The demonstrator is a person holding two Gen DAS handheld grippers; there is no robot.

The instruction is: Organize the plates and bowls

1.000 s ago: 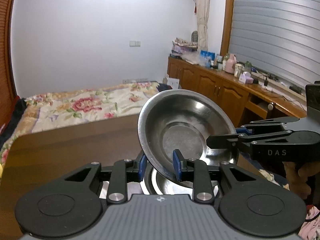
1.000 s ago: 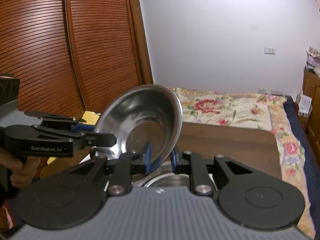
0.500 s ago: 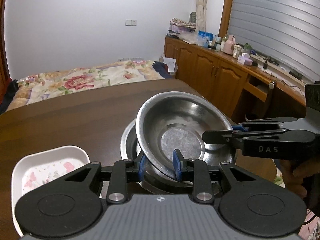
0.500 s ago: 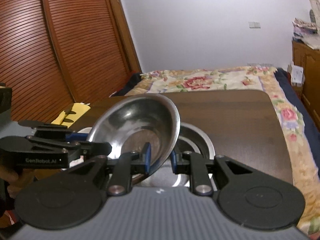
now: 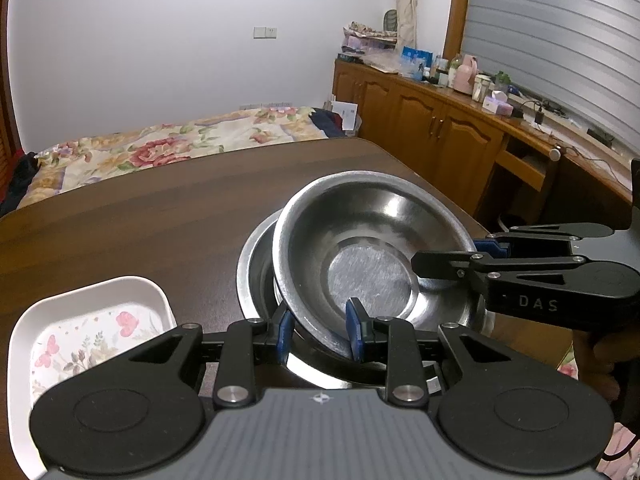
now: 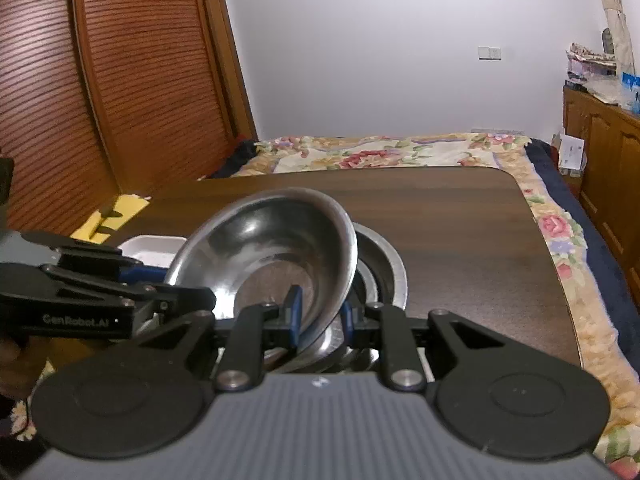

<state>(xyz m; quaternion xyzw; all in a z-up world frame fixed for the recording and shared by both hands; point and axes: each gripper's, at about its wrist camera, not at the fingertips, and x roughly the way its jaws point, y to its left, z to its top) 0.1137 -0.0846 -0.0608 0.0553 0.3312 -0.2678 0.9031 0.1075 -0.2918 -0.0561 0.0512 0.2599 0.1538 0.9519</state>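
Near the middle of both frames, the top steel bowl (image 5: 372, 256) is pinched at its rim by the left gripper (image 5: 320, 330) and right gripper (image 6: 319, 314), tilted over the bottom steel bowl (image 5: 256, 264), not yet nested, while the white tray (image 5: 92, 320) at lower left is left untouched.

Steel bowl (image 5: 372, 248): silver, brushed base. Second bowl (image 5: 256, 264) beneath: silver. Tray (image 5: 96, 320): white, pink butterfly-and-flower print. Surface (image 5: 160, 216): dark brown woodgrain. Gripper pads (image 5: 354, 336): blue; arms black. Bedspread (image 5: 152, 152): cream, red floral.
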